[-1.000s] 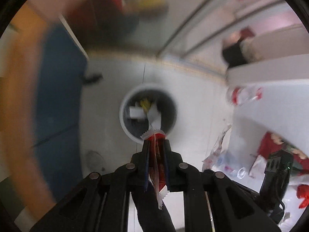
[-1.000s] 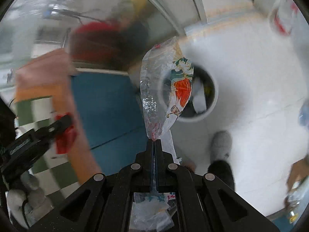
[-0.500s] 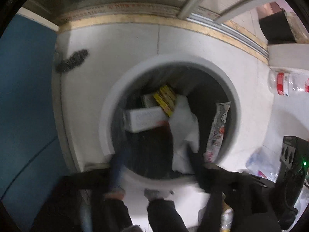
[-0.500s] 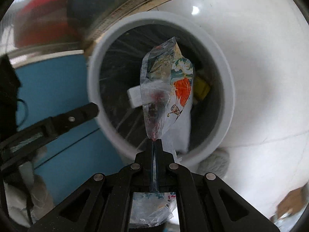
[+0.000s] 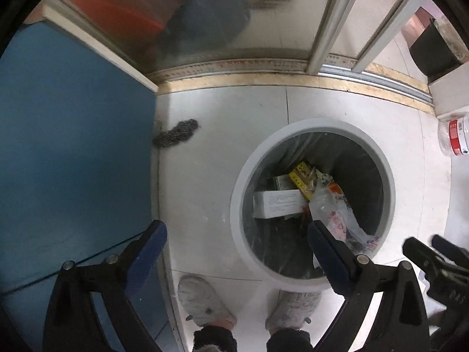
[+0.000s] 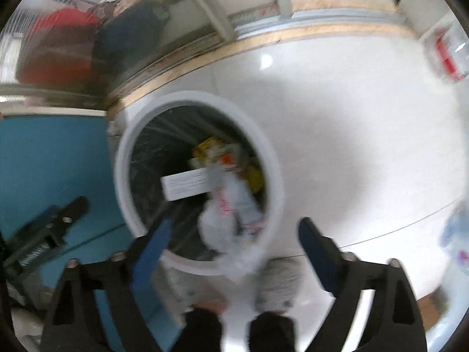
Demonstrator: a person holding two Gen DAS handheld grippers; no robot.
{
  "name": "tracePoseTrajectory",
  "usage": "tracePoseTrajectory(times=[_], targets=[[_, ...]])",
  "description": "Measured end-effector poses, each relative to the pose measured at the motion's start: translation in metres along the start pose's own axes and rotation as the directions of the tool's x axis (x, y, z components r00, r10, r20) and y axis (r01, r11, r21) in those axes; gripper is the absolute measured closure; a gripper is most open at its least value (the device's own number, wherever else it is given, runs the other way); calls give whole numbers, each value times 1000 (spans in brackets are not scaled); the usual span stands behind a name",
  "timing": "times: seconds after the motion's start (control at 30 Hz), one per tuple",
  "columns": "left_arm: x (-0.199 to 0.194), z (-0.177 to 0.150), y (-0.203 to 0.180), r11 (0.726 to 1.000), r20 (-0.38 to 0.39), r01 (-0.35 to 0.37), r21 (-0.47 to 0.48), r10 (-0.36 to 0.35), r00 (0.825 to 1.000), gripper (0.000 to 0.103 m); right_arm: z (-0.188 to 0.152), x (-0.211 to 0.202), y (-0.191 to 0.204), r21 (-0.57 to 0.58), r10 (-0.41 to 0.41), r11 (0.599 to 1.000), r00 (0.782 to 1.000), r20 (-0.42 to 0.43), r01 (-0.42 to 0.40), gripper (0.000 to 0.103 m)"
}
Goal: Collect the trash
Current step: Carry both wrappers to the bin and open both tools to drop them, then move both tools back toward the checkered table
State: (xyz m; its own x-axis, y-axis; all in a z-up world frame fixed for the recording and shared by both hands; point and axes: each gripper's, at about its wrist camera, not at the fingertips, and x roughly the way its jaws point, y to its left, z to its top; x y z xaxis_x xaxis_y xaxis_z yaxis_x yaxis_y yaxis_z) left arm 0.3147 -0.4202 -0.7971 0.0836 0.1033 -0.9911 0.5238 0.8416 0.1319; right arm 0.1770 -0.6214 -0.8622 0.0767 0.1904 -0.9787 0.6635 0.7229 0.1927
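A round bin with a white rim [image 5: 238, 214] and a dark liner stands on the pale floor below both grippers. In it lie a white box [image 5: 278, 202], yellow packets [image 5: 302, 176] and a clear printed wrapper [image 5: 334, 214]. My left gripper [image 5: 236, 250] points down over the bin's left rim, its jaws opening wide with nothing between the pads. In the right wrist view my right gripper [image 6: 233, 249] is also opening. The blurred clear wrapper [image 6: 231, 214] is loose over the bin's near rim [image 6: 123, 176], and no pad touches it.
A person's feet in grey slippers [image 5: 202, 299] stand just before the bin. A blue surface [image 5: 73, 161] fills the left. A plastic bottle with a red label [image 5: 454, 138] lies at the right. A dark scrap [image 5: 176, 132] lies near the sliding door track [image 5: 263, 80].
Both grippers came down close over the bin. The left jaws let go of a red wrapper and spread wide. The right jaws let go of the clear printed wrapper, which dropped toward the bin.
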Motion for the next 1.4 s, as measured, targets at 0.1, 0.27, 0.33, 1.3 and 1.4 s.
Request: tracePoseTrajectory(times=[0.1,0.27,0.33,1.3,1.4], targets=[[-17,-11,0,1000,9,-5,-6,5,1000,5,-14,-24,4,-39,-74,996,997,34,76,0],[-68,-30,-1,1000,40,-9,4,9,999,5,-38,-76,10,-54,-116,991,989,88,121,0],[-93,-38,0,1000,52,1,2,-1,999,5,-48,-104,12,-53,-118,991,987,112,125,0],[-476,-142,36,987,283,164,-4,-156,946,5,-202,-533,58,-112,-45,989,924,380,95,0],[-488,-140,52,988,301,149,-34,-132,944,5,-199,-546,70,-118,-9,991,926,378,57,0]])
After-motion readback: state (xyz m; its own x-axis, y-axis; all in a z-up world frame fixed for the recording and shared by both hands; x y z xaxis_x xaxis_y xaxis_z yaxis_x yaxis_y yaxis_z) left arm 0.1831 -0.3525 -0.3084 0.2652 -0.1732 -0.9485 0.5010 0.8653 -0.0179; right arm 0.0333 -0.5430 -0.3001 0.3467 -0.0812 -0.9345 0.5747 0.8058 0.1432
